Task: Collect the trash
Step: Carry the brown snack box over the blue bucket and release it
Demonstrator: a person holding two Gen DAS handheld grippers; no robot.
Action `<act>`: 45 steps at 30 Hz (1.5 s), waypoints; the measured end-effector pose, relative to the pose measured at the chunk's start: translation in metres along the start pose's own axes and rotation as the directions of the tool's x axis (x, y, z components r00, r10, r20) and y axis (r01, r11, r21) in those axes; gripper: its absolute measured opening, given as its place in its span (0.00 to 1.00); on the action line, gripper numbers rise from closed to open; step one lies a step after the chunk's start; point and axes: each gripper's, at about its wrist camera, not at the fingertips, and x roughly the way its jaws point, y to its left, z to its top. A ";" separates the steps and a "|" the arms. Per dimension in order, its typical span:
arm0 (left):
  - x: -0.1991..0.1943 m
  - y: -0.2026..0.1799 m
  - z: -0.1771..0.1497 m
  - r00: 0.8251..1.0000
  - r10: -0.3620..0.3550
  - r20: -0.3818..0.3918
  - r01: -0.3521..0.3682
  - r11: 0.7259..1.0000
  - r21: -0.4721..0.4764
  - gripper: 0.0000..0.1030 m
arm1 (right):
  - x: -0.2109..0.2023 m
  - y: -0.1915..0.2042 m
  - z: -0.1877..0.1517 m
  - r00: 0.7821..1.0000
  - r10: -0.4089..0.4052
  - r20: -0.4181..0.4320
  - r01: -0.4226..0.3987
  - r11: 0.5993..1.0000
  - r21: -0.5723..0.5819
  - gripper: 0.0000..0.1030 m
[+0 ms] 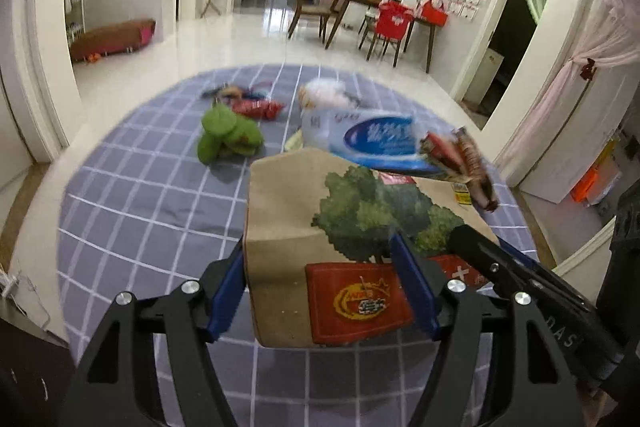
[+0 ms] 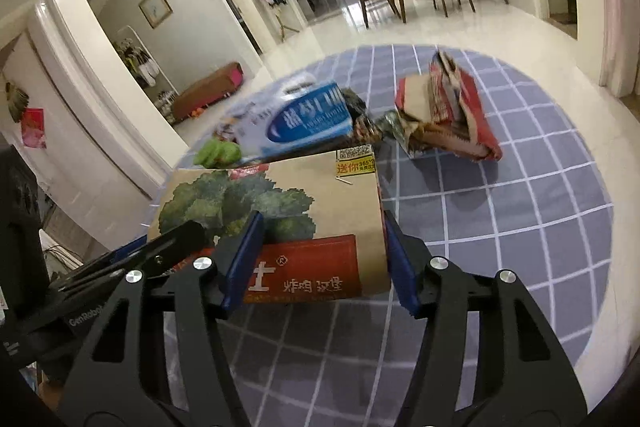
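A brown paper bag (image 1: pixel 300 219) printed with a green tree and a red label lies on the blue checked tablecloth (image 1: pixel 140 207). My left gripper (image 1: pixel 320 287) is shut on its left part, one blue pad at the bag's left edge and the other across its front. My right gripper (image 2: pixel 320 267) is shut on the right part of the bag (image 2: pixel 320 195) the same way. A blue-and-white tissue pack (image 1: pixel 380 139) and a crumpled wrapper (image 1: pixel 460 155) sit at the bag's far edge; whether they are inside is unclear. Each gripper's black finger shows in the other's view.
Farther back on the cloth lie a green soft lump (image 1: pixel 228 135), a red wrapper (image 1: pixel 256 107) and a white crumpled bag (image 1: pixel 324 93). A red and brown wrapper bundle (image 2: pixel 452 107) lies right of the bag. Beyond the round table stand a dining table and chairs (image 1: pixel 380 23).
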 end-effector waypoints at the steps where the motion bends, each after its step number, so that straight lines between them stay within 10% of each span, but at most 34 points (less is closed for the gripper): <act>1: -0.008 -0.004 0.000 1.000 0.000 0.016 0.000 1.000 0.007 0.66 | -0.007 -0.001 0.002 1.000 0.004 0.013 -0.004 1.000 0.002 0.56; 11: -0.070 -0.108 -0.013 0.988 -0.122 0.098 0.104 0.980 0.169 0.66 | -0.134 -0.056 -0.013 0.978 -0.073 0.196 0.057 0.995 0.086 0.58; 23: -0.012 -0.306 -0.106 0.961 -0.245 -0.128 0.277 0.848 0.452 0.66 | -0.229 -0.253 -0.095 0.929 -0.333 0.165 0.246 0.884 0.397 0.58; 34: 0.090 -0.371 -0.158 0.940 -0.139 -0.311 0.291 0.803 0.521 0.66 | -0.181 -0.362 -0.148 0.952 -0.308 0.007 0.247 0.779 0.576 0.66; 36: 0.115 -0.378 -0.165 0.942 -0.087 -0.323 0.262 0.793 0.550 0.70 | -0.165 -0.380 -0.158 0.942 -0.330 -0.068 0.305 0.749 0.588 0.92; 39: 0.149 -0.382 -0.175 0.945 0.059 -0.322 0.163 0.770 0.617 0.79 | -0.131 -0.412 -0.180 0.865 -0.412 -0.287 0.501 0.679 0.537 0.93; 45: 0.167 -0.374 -0.184 0.918 0.093 -0.385 0.170 0.785 0.595 0.79 | -0.141 -0.407 -0.195 0.895 -0.368 -0.253 0.444 0.684 0.578 0.93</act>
